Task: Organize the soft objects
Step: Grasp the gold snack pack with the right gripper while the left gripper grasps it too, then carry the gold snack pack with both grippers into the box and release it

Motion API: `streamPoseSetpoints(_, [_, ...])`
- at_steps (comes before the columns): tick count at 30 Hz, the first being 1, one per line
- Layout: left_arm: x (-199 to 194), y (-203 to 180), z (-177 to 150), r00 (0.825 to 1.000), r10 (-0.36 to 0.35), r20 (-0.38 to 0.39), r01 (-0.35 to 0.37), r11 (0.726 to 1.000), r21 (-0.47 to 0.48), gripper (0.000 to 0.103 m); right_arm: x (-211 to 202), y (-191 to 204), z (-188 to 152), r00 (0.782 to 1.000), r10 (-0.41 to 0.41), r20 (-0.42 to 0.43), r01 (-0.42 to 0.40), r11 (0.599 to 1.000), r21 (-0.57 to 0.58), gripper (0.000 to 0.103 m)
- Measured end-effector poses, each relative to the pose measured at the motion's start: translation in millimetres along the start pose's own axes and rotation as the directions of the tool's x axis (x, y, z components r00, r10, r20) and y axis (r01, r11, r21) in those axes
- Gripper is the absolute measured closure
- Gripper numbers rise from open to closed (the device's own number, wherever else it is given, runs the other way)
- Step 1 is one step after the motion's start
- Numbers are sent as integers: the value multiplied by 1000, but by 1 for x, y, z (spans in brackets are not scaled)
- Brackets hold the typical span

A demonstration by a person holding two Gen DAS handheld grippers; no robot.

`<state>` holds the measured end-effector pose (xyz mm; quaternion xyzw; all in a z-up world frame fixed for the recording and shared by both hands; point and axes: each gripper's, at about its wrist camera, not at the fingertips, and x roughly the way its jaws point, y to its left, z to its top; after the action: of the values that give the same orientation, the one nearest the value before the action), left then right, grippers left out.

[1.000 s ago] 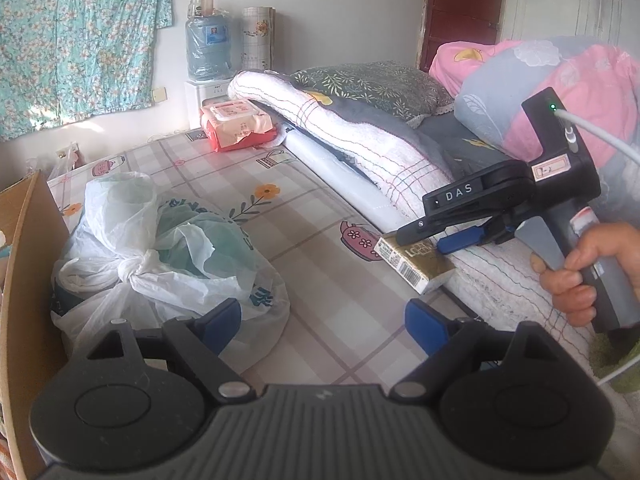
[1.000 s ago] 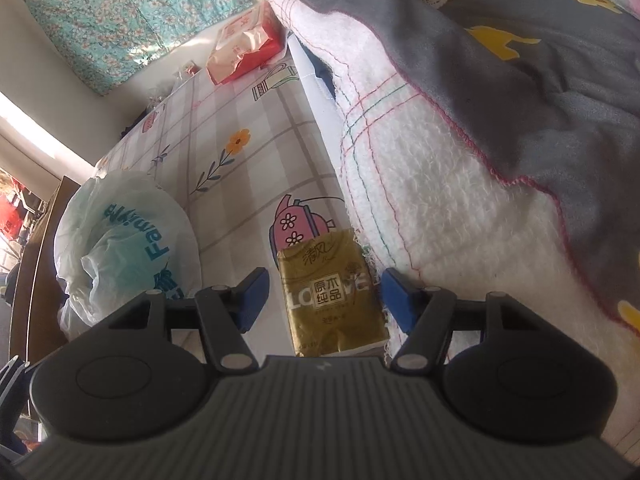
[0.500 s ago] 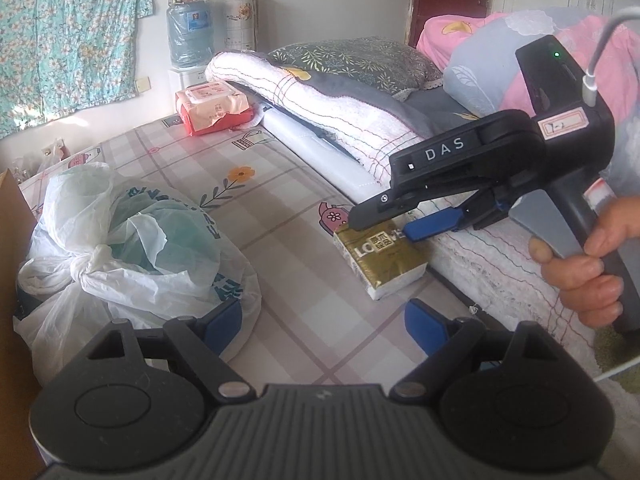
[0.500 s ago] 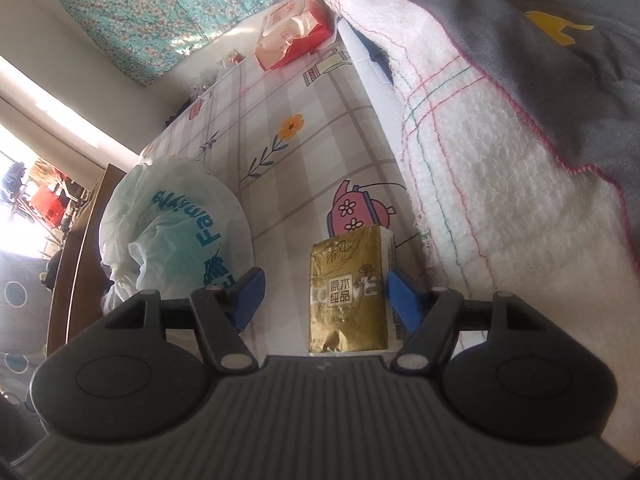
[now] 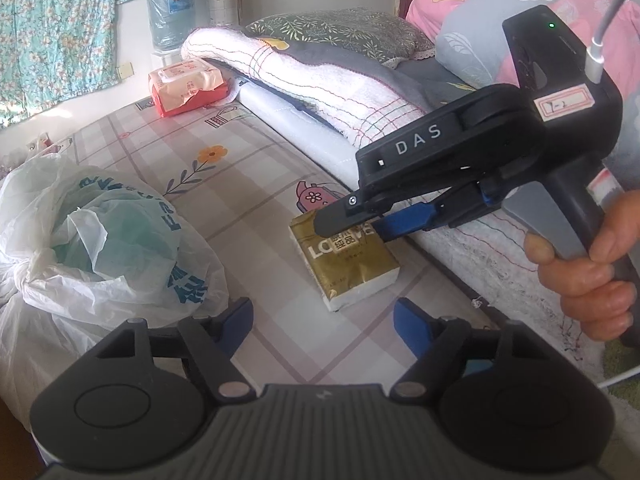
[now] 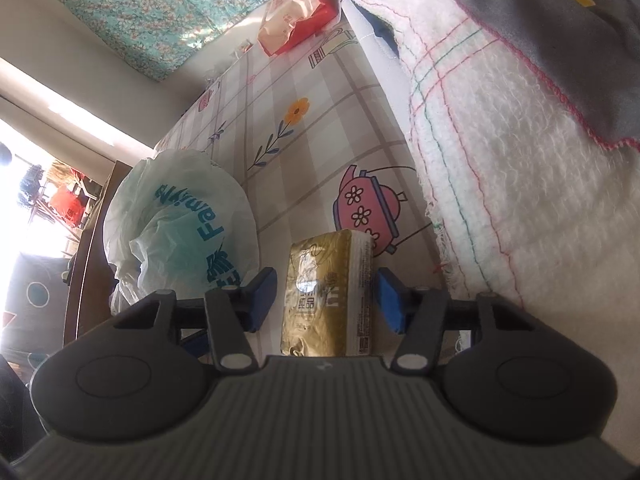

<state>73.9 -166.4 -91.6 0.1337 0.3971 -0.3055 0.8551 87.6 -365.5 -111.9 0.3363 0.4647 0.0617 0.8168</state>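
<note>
Compared with a second ago, right gripper (image 6: 326, 300) has narrowed around the gold tissue pack (image 6: 326, 300), which lies on the checked sheet (image 5: 248, 184) beside the folded blanket (image 5: 320, 80). Its jaws are closing, pads not yet touching. Left gripper (image 5: 322, 322), empty, is also narrowing. Risk: crushing or tilting the soft pack.

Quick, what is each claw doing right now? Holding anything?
Left claw: empty, jaws closing on nothing.
Right claw: closing around the gold tissue pack, not yet gripping it.
</note>
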Motion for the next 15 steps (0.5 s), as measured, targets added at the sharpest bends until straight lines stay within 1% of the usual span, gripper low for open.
streamPoseSetpoints(2, [5, 0, 1, 1000, 2, -9, -2, 1000, 5, 27, 6, 2, -2, 999, 22, -23, -23, 1000, -16, 61])
streamPoseSetpoints(4, [10, 0, 1, 1000, 10, -21, -10, 1000, 5, 29, 12, 4, -4, 998, 42, -45, -43, 999, -24, 63])
streamPoseSetpoints(8, [22, 6, 2, 998, 25, -63, -26, 1000, -15, 38, 17, 5, -5, 996, 58, -62, -60, 998, -25, 64])
streamPoseSetpoints(11, [31, 9, 1, 995, 20, -98, -23, 999, -33, 40, 19, 5, -5, 995, 67, -69, -68, 997, -18, 65])
streamPoseSetpoints(12, [33, 10, 1, 994, 17, -104, -21, 999, -37, 40, 20, 4, -5, 995, 71, -72, -72, 997, -16, 65])
streamPoseSetpoints(15, [36, 9, 3, 996, 7, -92, -10, 1000, -27, 46, 23, 4, -5, 993, 83, -84, -84, 996, -7, 67])
